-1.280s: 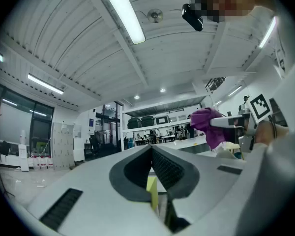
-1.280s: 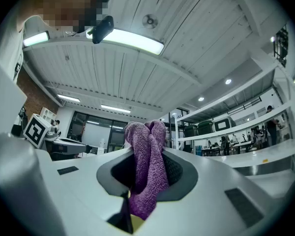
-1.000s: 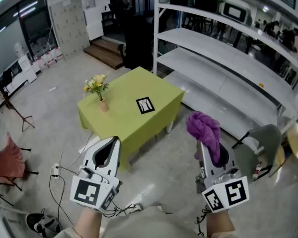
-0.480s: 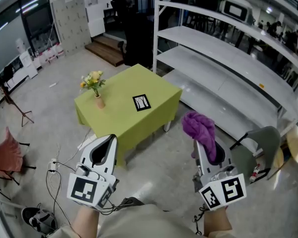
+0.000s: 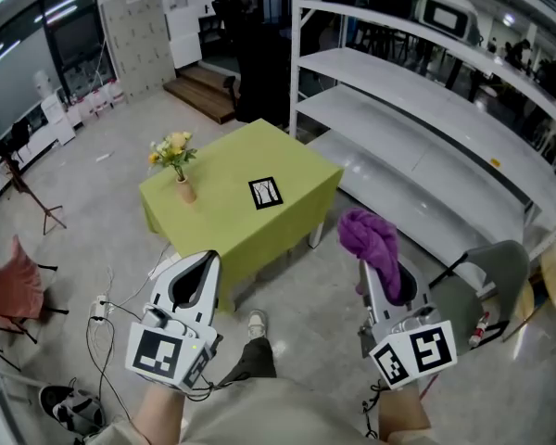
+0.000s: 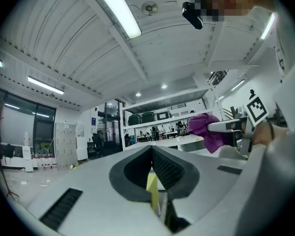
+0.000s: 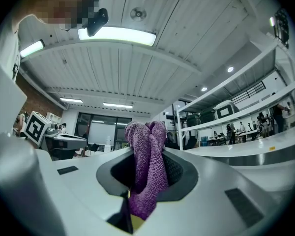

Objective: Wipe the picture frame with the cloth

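We find the right gripper clamped on a purple cloth, which bunches above the jaws and hangs out beneath them. The left gripper has its jaws pressed together, with nothing gripped. Both grippers are held in the air above a grey concrete floor, well apart from the table.

The picture frame lies flat on the green-covered table, on the side toward the white shelving unit. A vase of yellow flowers stands upright on the table's other side, apart from the frame. One shoe of the person shows on the floor between the grippers.
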The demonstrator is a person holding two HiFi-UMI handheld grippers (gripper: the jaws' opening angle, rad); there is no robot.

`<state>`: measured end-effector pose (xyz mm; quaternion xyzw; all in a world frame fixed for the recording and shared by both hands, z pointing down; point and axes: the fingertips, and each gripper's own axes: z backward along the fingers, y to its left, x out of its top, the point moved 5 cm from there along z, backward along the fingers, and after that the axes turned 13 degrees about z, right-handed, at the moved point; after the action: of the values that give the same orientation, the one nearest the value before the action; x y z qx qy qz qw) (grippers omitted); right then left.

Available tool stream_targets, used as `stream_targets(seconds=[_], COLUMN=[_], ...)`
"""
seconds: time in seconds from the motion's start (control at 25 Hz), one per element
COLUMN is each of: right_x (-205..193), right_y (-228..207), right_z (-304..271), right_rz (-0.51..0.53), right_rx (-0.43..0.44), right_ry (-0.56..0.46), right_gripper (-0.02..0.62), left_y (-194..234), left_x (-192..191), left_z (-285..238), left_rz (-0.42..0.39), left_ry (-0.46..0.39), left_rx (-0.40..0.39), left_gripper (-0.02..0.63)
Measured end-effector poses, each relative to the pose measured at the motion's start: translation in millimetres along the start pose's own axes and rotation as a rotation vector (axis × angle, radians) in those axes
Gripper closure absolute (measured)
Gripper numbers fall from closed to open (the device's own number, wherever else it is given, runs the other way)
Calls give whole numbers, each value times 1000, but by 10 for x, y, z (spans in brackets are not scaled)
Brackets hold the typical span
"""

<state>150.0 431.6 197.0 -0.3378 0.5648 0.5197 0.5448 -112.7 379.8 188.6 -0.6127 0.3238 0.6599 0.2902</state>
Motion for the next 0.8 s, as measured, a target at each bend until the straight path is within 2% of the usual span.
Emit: stream_targets(seconds=[0.4, 0.8], right_x=[-320, -644], right_y=[-97, -276], right_z=[-647, -1666], right_rz=[34, 20], right_rx=[31, 45], right_ry=[54, 128], right_gripper=[511, 509], left_y=[433, 1105], left_x=[-204, -345], left_z=[-616, -1461], left_rz=[33, 58], left_ry=[-2, 66], left_rx=[-5, -25], left_gripper=[598, 598])
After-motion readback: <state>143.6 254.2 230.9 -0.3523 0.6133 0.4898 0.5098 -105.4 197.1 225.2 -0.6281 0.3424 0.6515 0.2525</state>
